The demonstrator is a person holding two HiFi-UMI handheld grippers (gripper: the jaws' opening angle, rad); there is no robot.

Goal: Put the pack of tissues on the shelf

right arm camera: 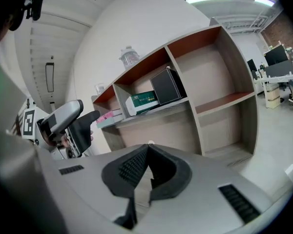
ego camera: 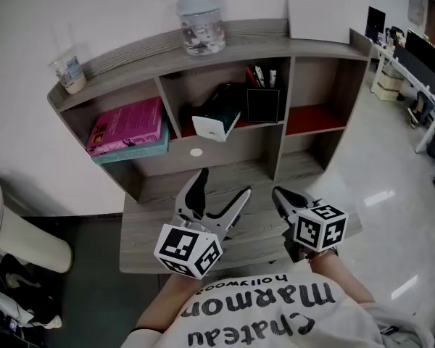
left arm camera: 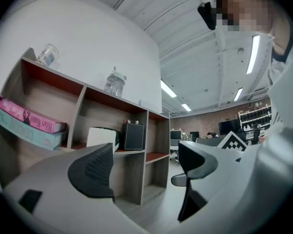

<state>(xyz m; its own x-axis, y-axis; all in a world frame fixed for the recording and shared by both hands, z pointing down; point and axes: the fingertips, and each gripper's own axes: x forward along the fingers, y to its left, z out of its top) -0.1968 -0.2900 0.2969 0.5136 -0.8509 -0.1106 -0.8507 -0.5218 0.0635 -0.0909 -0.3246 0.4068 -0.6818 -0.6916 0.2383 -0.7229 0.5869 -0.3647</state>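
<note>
Left tongs hang over the wooden desk with jaws spread wide and nothing between them. Right tongs hover just beside them, jaws pressed together and empty. Both point toward the wooden shelf that stands at the back of the desk.

The pack of tissues, dark green with a white end, lies in the shelf's upper middle compartment. It sits tilted, white end facing outward, just beside a black pen holder; whether the two touch cannot be told. From how things lie, the pack looks to be already on the shelf.

The pack is probably light, with a soft wrapper that gives under pressure. If it needed straightening, a gentle grip across its narrow sides near the white end would likely hold it without crushing it. A glossy wrapper could slip, so a firm, centred hold would be safer.

A pink book lies on a teal book in the left compartment. A water bottle and a plastic cup stand on the top board.
</note>
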